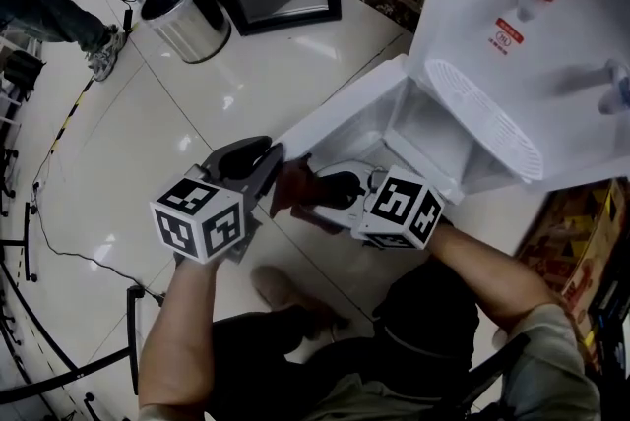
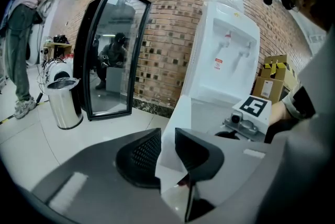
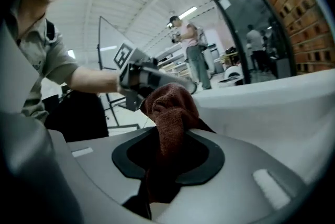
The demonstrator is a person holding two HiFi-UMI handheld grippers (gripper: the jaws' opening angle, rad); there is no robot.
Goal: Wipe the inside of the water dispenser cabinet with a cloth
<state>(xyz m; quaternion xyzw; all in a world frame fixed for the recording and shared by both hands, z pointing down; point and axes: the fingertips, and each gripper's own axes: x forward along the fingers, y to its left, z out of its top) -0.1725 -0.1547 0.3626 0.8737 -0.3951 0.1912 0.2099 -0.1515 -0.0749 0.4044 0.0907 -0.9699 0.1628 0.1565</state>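
Left gripper [image 2: 167,139] clamps the door [image 2: 175,113], 8 o'clock of dispenser [image 1: 551,16]. Right gripper [image 3: 170,144] pinches the cloth [image 3: 167,105], which may slip while wiping.

I am in a large indoor work hall, more a lab or studio than a home. A brick wall [image 2: 167,24] rises behind a white water dispenser [image 1: 512,35] and a tall black-framed mirror [image 2: 110,55]. The pale tiled floor [image 1: 148,144] is glossy, with a cable [image 1: 61,252] trailing across it. A steel bin [image 1: 182,11], stacked cardboard boxes [image 2: 272,77], a ceiling strip light [image 3: 187,11] and another person [image 2: 21,45] standing nearby show this.
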